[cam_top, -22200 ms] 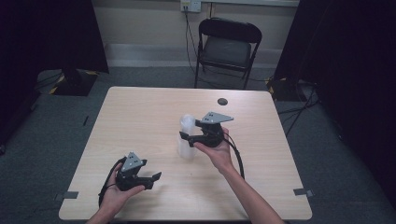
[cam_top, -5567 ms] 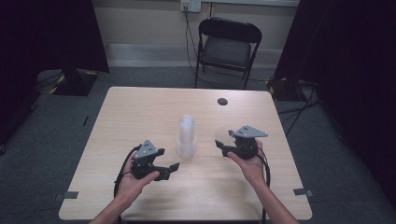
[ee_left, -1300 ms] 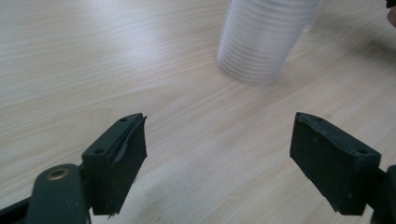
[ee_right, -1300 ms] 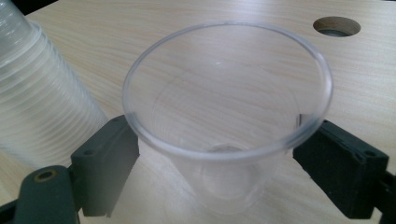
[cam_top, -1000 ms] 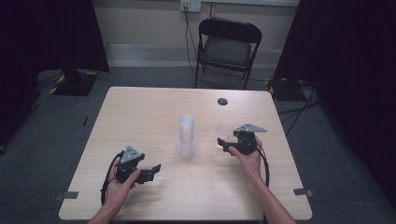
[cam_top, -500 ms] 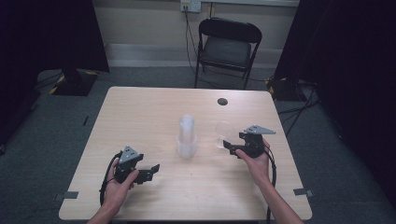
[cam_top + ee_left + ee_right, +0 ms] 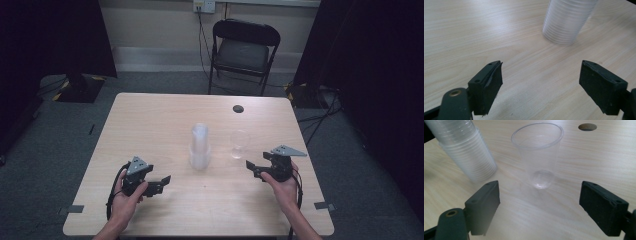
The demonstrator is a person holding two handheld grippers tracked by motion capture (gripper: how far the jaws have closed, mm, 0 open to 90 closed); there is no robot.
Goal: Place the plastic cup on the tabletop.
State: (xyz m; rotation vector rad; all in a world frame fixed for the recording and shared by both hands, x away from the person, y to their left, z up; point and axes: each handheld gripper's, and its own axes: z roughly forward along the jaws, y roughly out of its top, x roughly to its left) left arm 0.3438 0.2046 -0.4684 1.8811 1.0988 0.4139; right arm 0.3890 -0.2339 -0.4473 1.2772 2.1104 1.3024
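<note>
high view: my right gripper [image 7: 254, 169] sits near the right edge of the wooden table [image 7: 150, 120], held in my right hand [image 7: 282, 187]. its jaws stand wide apart with nothing between them, though they have just been closing a little. they point toward a single clear plastic cup [image 7: 239, 143], which stands upright and alone on the table, near the jaw tips but apart from them. left of that cup, at the middle of the table, stands a tall stack of clear cups [image 7: 200, 146], mouth down. my left gripper [image 7: 162, 183] rests near the front left of the table in my left hand [image 7: 127, 200], its jaws likewise spread and empty, aimed toward the stack but well apart from it. a small dark round hole [image 7: 238, 108] marks the far side of the table, and a black folding chair [image 7: 243, 50] stands on the floor beyond it.

right gripper view: the single cup [image 7: 539, 152] stands mouth up beyond the two spread jaws, the stack [image 7: 464, 152] to its left.

left gripper view: the stack [image 7: 567, 21] rises beyond the open jaws, over bare wood.
</note>
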